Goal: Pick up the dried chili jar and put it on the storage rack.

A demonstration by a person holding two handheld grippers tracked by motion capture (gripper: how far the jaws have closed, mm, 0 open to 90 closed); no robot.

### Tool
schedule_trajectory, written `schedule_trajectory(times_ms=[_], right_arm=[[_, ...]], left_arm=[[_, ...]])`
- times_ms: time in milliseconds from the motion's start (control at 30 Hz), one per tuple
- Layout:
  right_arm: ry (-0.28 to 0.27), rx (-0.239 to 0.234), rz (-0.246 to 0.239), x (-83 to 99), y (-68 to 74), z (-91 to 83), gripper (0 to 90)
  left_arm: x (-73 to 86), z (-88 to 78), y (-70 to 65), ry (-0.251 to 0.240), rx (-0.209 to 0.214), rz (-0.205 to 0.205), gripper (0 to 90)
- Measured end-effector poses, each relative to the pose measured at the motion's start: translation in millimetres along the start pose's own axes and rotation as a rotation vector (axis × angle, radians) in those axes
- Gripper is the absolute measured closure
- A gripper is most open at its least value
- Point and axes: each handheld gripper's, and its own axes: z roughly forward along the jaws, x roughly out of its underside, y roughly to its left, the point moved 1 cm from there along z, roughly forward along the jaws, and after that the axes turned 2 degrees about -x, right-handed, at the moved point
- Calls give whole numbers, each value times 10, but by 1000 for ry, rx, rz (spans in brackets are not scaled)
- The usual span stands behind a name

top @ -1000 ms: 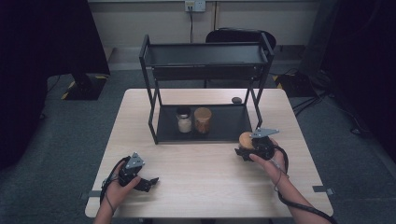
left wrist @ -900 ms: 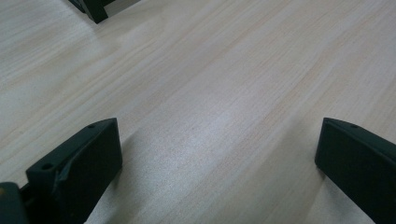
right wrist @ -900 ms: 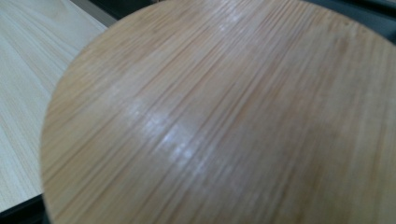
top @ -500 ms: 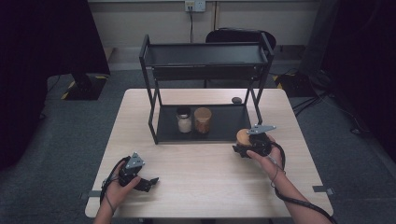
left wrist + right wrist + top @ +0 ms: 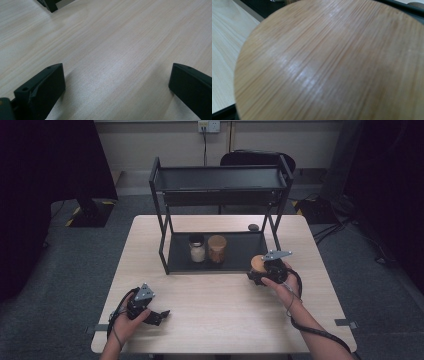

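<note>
High view lets us see the whole table (image 5: 220, 320) with both of our grippers, and this the two gripper views cannot give. Our right gripper (image 5: 260, 272) stands at the front right corner of the black two-level rack (image 5: 220, 180), and it pinches a jar with a round bamboo lid (image 5: 258, 263). The jaws are closed on this jar as tightly as they go, and the lid faces up just in front of the grey plate of the gripper.

Right gripper view brings what the high view cannot: the bamboo lid (image 5: 332, 65) comes very close to the camera, with fine grain and a pale shine on it. It covers the jaws, so we cannot see them here. Beyond the lid there is a strip of pale table at the left and the dark edge of the rack at the top.

Left gripper view shows our left gripper (image 5: 117, 82) with its two black jaws spread wide and only bare wood between them; it holds nothing. A black foot of the rack (image 5: 50, 3) is far ahead of it.

On the lower shelf, to the left of our right gripper, stand a jar with white contents (image 5: 197, 249) and a jar with brown contents (image 5: 217, 249), close beside each other.
</note>
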Motion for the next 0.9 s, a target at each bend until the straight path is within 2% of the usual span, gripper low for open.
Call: schedule_trajectory(times_ms=[900], right_arm=[[2, -12, 1, -138, 58, 164, 254]], left_arm=[[0, 0, 0, 0, 0, 0, 1]])
